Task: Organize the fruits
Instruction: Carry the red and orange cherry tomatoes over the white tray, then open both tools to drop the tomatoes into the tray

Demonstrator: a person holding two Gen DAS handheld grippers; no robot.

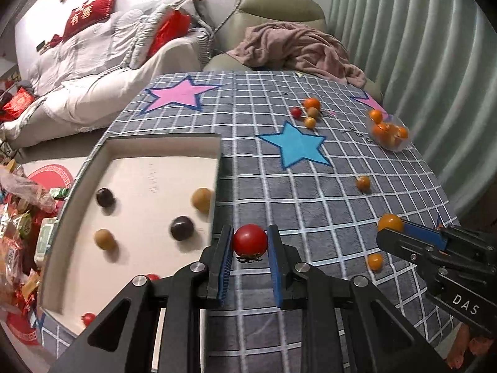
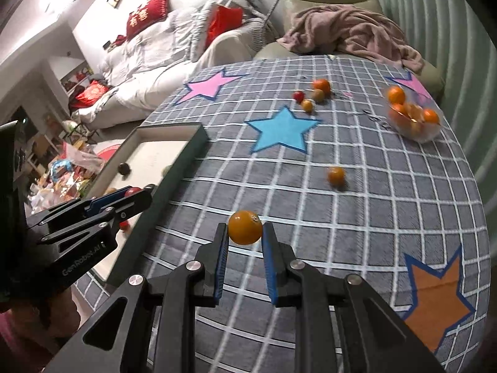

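Left gripper (image 1: pixel 250 242) jaws grasp red tomato (image 1: pixel 250 240) beside tray (image 1: pixel 161 143); right gripper (image 2: pixel 245 233) jaws grasp orange fruit (image 2: pixel 245 227) above bench.

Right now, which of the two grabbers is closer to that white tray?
Left. The left gripper, holding a red tomato, is beside the tray's right wall; the right gripper is farther right over the cloth.

Left gripper (image 1: pixel 250 244) jaws clamping red tomato (image 1: pixel 250 240), white tray (image 1: pixel 149 183) just left, checked cloth (image 1: pixel 310 192) beneath
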